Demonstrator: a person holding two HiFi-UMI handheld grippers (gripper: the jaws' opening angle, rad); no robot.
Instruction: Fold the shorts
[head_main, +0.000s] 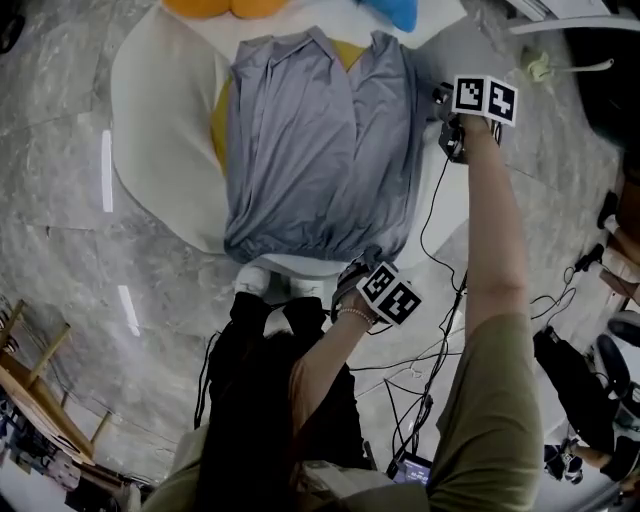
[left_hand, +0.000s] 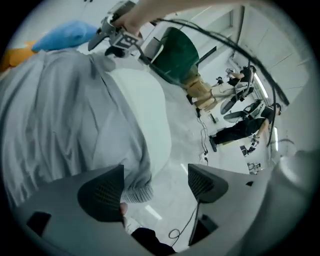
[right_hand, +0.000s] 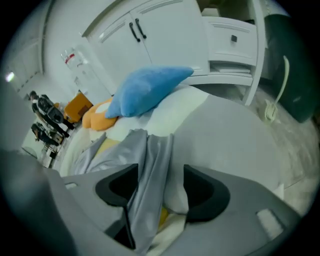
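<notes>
Grey shorts (head_main: 310, 150) lie spread on a round white cushion (head_main: 160, 120), gathered waistband at the near edge and leg hems at the far side. My left gripper (head_main: 350, 272) hovers at the waistband's right corner. In the left gripper view (left_hand: 155, 182) its jaws stand wide open, and that corner (left_hand: 136, 191) hangs beside the left pad, not pinched. My right gripper (head_main: 443, 118) is at the far right leg. In the right gripper view (right_hand: 160, 185) a fold of the grey shorts (right_hand: 150, 165) fills the gap and runs away taut. It also shows from the left gripper view (left_hand: 117, 37).
A yellow layer (head_main: 218, 120) peeks out under the shorts. A blue plush (right_hand: 145, 90) and an orange one (right_hand: 95, 117) sit at the cushion's far edge. Cables (head_main: 440, 330) trail over the marble floor on the right. A wooden frame (head_main: 30, 390) stands at the lower left.
</notes>
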